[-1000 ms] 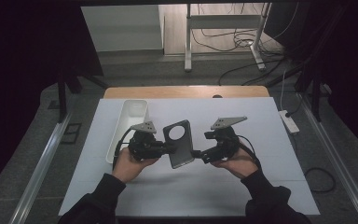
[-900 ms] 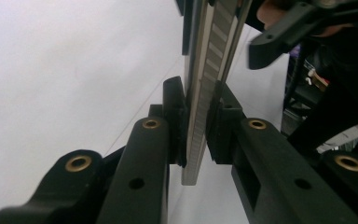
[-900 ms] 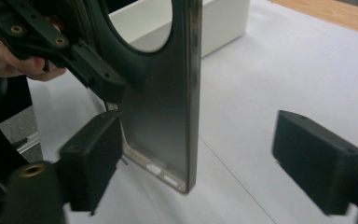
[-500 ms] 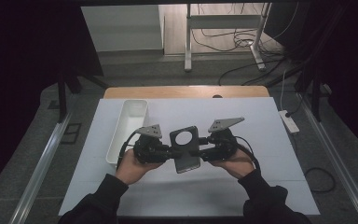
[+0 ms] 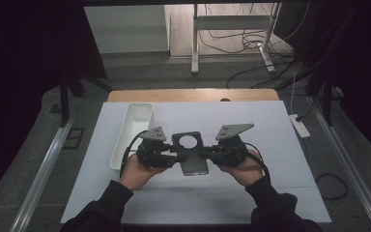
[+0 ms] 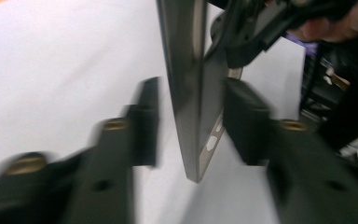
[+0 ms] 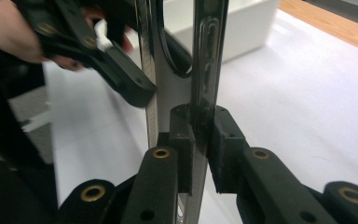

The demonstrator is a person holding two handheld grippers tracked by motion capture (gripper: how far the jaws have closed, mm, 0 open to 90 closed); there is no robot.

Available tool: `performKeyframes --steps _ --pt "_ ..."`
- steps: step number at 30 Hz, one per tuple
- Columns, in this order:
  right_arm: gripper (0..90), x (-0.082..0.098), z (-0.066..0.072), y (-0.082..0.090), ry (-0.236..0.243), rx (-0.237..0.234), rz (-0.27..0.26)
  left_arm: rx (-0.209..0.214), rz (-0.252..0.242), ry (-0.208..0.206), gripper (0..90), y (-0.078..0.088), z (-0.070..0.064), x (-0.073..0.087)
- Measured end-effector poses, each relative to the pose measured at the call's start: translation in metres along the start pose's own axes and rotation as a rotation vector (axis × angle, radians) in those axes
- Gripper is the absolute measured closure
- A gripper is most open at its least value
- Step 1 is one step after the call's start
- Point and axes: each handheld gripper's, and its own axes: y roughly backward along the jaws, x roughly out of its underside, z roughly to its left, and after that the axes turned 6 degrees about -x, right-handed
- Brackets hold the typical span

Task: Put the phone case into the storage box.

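**benchwatcher:** So the thing in play is that dark phone case [image 5: 190, 153], the flat shell with the round camera cutout near its far end. It's held up just over the middle of the white bench [image 5: 280, 145], strung between the two grippers. The right gripper [image 7: 200, 144] has its jaws clamped hard on one side wall of the case, pads flat against it. The left gripper [image 6: 191, 121] is spread apart, the opposite wall of the case sitting in the gap with daylight on at least one side, not pinched.

**tinkerjo:** If this is a hand-over or a two-handed hold, I'd say get the left jaws squared to that wall and closed near its middle before the right lets off. A thin shell like that will probably flex or pivot if it's only nipped at a corner.

**benchwatcher:** Agreed, and keep it level so it doesn't swing down. White bin [image 5: 131, 133] sits just left of the left hand [image 5: 135, 171], might be where it ends up, but that's my guess.

**tinkerjo:** What can't you make out?

**benchwatcher:** Left gripper view is smeared with blur, so I can't tell if the right-hand pad is actually touching the case. From above, both sets of jaws are tucked under the grey plates and the hands, and whether the bin holds anything is hidden by its walls.
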Motion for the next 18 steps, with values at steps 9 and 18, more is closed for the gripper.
performKeyframes --steps 9,18 --pt "81.3 0.002 -0.005 0.006 -0.069 0.148 -0.016 -0.184 -0.040 0.042 9.5 0.006 0.011 0.001" --pt "81.3 0.003 -0.004 0.010 -0.125 0.240 -0.072 -0.244 -0.051 0.069 0.0 0.012 0.020 0.005"
